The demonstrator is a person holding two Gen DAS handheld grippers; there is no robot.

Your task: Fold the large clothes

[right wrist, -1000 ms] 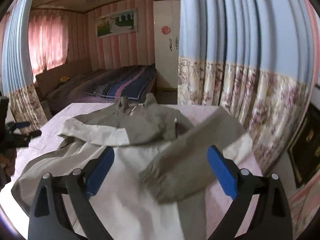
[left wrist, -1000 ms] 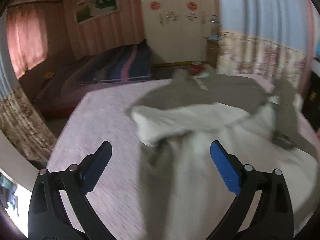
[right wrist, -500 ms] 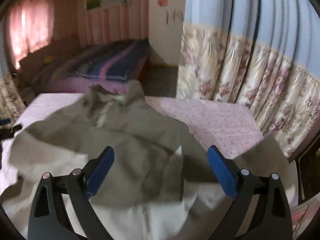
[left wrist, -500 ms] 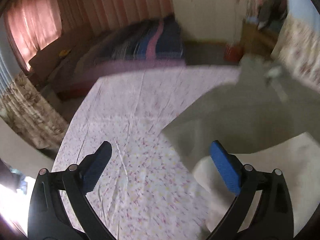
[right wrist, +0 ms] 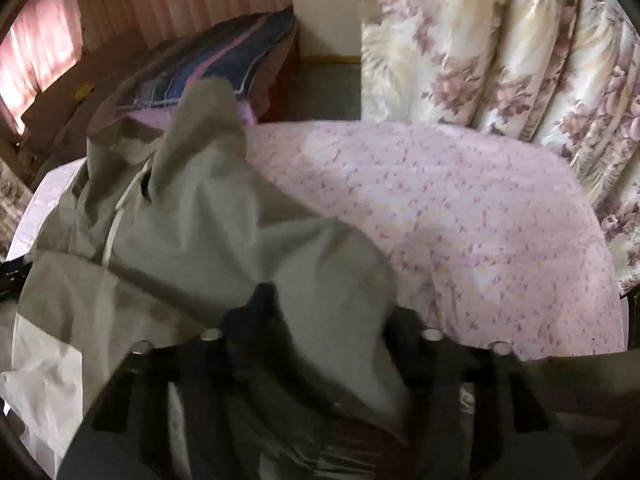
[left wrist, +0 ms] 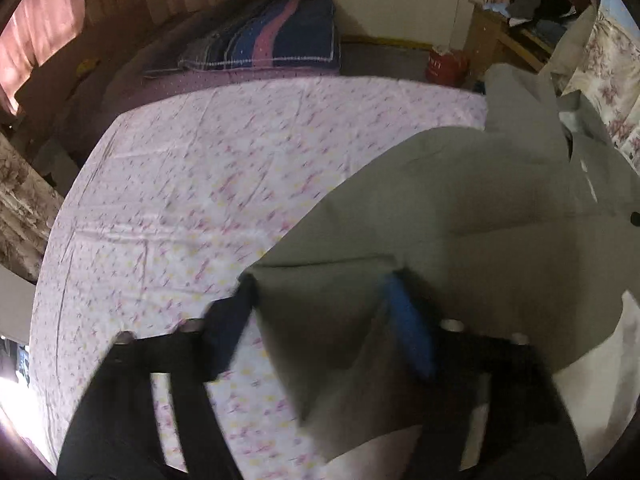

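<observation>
Jacket (left wrist: pixel 460 200): grey-green and white, lying on my pink flowered sheet (left wrist: pixel 192 184), collar toward the striped bed (left wrist: pixel 264 36).
Left gripper (left wrist: pixel 320 312): my jaws are partly closed with a fold of the jacket's grey cloth between them.
Right gripper (right wrist: pixel 332 320): grey cloth is bunched between my fingers; the blur keeps me from judging the grip.
Curtain (right wrist: pixel 520 48): flowered, beyond the sheet's far edge.

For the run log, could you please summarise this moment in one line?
stage: gripping | left hand-held gripper: around jacket fold | right hand-held gripper: around jacket cloth | surface: pink floral sheet
</observation>
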